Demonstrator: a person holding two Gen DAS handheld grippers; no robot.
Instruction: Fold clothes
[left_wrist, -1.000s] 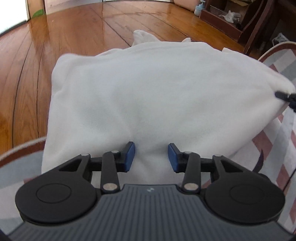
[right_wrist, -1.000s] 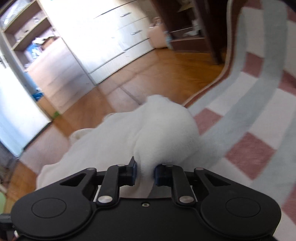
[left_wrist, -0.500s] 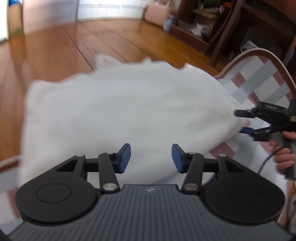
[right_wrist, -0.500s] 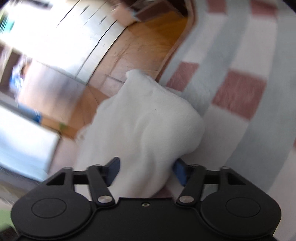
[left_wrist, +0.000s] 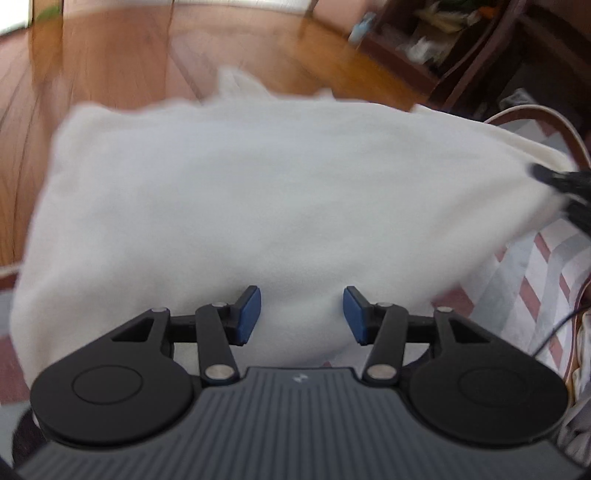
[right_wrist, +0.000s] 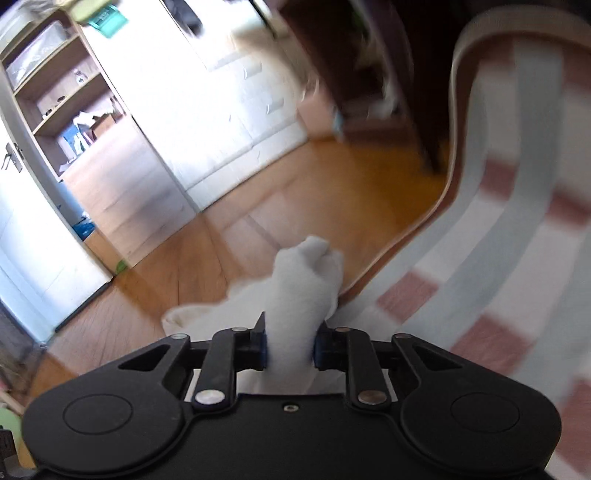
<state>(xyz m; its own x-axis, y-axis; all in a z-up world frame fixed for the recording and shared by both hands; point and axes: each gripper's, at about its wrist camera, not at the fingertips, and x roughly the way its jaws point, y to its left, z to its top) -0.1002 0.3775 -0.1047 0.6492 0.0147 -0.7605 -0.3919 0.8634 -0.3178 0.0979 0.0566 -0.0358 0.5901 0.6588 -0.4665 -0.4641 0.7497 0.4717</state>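
Wooden floor (left_wrist: 110, 74) fills the upper frame, a striped rug (right_wrist: 517, 258) the right. Low centre, the right gripper (right_wrist: 290, 349) pinches a bunched fold of the white garment (left_wrist: 258, 192); the left gripper (left_wrist: 301, 314) gapes wide, clasping nothing, over the garment's near edge, which spreads across mid-frame.

Both wrist views low, close, facing forward; share white garment (left_wrist: 277, 199), rug (right_wrist: 517, 258).
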